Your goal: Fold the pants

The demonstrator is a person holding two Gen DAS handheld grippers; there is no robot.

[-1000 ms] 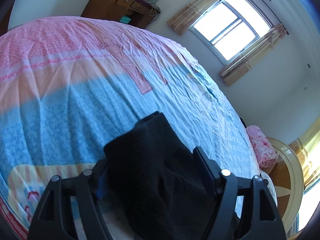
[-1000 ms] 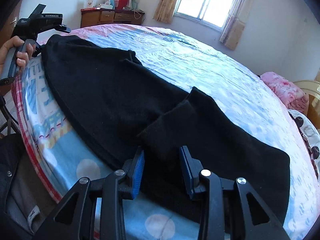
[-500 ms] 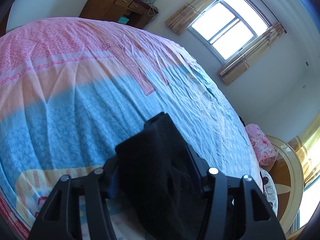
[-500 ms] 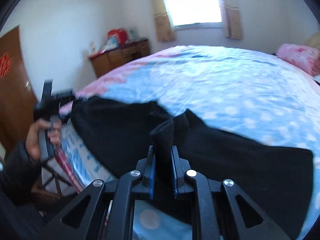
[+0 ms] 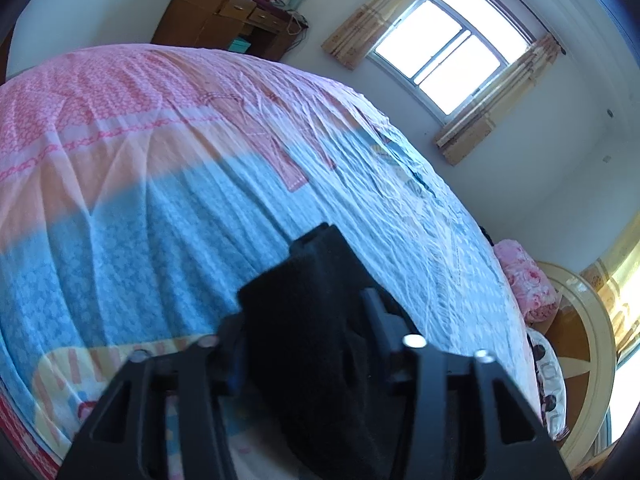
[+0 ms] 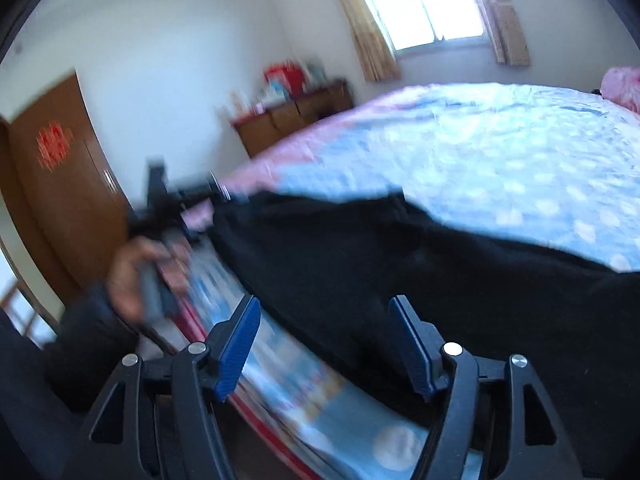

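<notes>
Black pants (image 6: pixel 420 264) lie spread along the near edge of the bed. My left gripper (image 5: pixel 304 320) is shut on a bunched end of the pants (image 5: pixel 312 320) and holds it above the bed cover; it also shows in the right wrist view (image 6: pixel 188 200), blurred, at the pants' far left end. My right gripper (image 6: pixel 324 332) is open and empty, with its blue pads either side of the pants' near edge. The right wrist view is motion-blurred.
The bed (image 5: pixel 160 184) has a pink and blue patterned cover. A wooden dresser (image 5: pixel 224 16) with boxes stands by the far wall, near a curtained window (image 5: pixel 448 56). A brown door (image 6: pixel 60 184) is at left. A pink pillow (image 5: pixel 528 280) lies by the headboard.
My right gripper shut on a fold of the pants half a second ago, then let go and opened wide, swinging left. My left gripper closed tighter on the pants' end.
</notes>
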